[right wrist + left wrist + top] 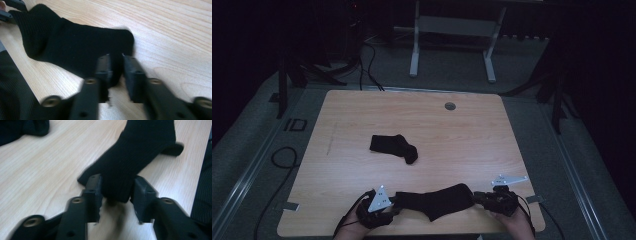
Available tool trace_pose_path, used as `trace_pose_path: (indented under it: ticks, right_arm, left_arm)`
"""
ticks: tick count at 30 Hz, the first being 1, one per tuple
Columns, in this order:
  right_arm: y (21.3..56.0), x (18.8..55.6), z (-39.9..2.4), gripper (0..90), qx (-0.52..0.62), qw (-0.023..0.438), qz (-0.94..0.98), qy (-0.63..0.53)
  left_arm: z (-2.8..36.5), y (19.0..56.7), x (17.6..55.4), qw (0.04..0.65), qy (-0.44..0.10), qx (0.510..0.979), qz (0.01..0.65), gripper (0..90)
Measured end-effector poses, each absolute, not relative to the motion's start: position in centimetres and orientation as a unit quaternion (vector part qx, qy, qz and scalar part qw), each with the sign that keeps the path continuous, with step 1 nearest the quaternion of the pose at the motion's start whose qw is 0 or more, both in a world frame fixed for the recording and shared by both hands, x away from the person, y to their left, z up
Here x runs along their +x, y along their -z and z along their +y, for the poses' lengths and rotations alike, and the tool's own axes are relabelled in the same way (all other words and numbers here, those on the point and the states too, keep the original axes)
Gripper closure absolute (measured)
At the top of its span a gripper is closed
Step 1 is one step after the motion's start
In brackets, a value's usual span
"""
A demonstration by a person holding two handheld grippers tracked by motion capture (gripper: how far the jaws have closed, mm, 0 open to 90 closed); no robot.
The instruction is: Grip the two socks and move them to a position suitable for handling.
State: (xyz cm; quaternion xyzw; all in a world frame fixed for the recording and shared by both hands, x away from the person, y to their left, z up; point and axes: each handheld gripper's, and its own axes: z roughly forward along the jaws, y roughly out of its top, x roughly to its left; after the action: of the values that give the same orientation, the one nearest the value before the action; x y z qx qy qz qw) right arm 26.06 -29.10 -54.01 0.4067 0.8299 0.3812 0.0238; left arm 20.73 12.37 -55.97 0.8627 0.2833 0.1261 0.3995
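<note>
We have both hands low at the table's (pixel 362 107) near edge, one at each end of the long sock (pixel 437 201). Our left gripper (pixel 393 209) lies almost level and points along the sock toward the right gripper (pixel 476 198), which faces back at it. In the left gripper view the jaws stand a little apart with the sock's end (pixel 117 191) between them; the cloth fills the gap, and we cannot tell if the pads press it. In the right gripper view the jaws sit closer, a narrow fold of sock (pixel 115 67) between them, blurred, and the contact there is just as unclear.

The sock lies flat and stretched along the near edge, bent softly at the heel. Beyond it the table is open wood up to the second sock (pixel 395 147), which lies crumpled well apart, toward the middle. Farther still, a grey round cap (pixel 450 106) sits near the far edge.

The sock is black ribbed knit, soft and matte. The table is pale wood grain with rounded corners. The jaws are black blocks, and a grey three-cornered plate tops each gripper.
</note>
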Motion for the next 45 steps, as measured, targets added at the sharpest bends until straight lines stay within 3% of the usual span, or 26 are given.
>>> trace_pose_path:
  ticks: [1,7,11,13,21,25,45]
  right_arm:
    - [53.6,26.0,-29.1,59.1,0.402,0.034,0.832,-0.380]
    - [51.8,26.1,-28.4,61.4,0.383,0.063,0.833,-0.394]
    - [51.9,26.2,-26.7,84.2,0.355,0.084,0.851,-0.377]
    - [52.2,26.4,-26.1,89.6,0.344,0.087,0.862,-0.363]
    - [53.7,27.5,-25.6,89.8,0.334,0.089,0.874,-0.340]
    - [54.7,28.0,-25.4,89.8,0.333,0.091,0.879,-0.329]
    - [54.9,26.9,-25.3,87.8,0.339,0.067,0.872,-0.346]
  left_arm:
    - [12.6,55.9,20.7,0.401,-0.129,0.861,0.286,50.7]
    - [14.1,54.4,20.4,0.437,-0.139,0.836,0.301,53.3]
    - [13.3,54.3,20.9,0.445,-0.133,0.833,0.300,65.6]
    - [12.6,54.5,21.4,0.446,-0.123,0.836,0.296,71.5]
    - [10.7,56.0,23.1,0.425,-0.084,0.856,0.283,76.9]
    - [10.2,56.7,23.6,0.397,-0.093,0.872,0.270,76.8]
    - [11.6,56.6,24.2,0.414,-0.073,0.863,0.281,76.3]
